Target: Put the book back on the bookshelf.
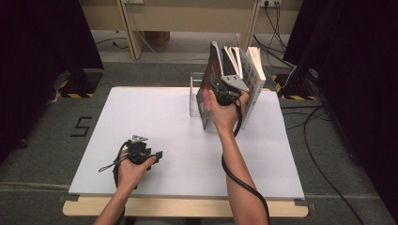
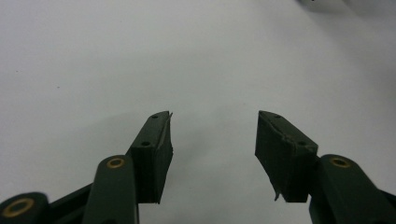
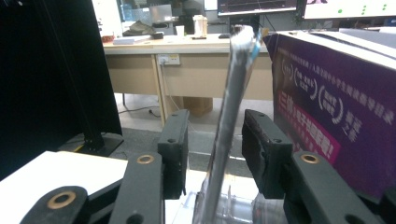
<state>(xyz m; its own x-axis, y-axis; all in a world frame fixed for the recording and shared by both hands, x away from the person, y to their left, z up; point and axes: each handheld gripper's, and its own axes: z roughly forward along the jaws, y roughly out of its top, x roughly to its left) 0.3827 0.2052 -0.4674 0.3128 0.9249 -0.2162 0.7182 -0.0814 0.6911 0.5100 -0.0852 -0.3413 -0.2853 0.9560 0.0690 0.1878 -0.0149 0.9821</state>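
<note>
Here the right gripper (image 1: 224,89) stands raised, fingers (image 3: 173,140) parted around a thin book (image 3: 231,126).

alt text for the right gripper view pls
Two black fingers stand open on either side of a thin book's edge, not pressing it. A purple book cover with pink lettering sits to the right; a wooden desk lies beyond.

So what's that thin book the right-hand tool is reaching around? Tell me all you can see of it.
The thin book stands almost upright, leaning slightly, at the left end of a row of books in a clear plastic rack at the table's far edge. Its cover looks glossy and dark reddish; seen edge-on it is a slim, shiny sliver. The right gripper's jaws straddle it with gaps on both sides, so they are not pressing it. A purple book stands beside it.
</note>
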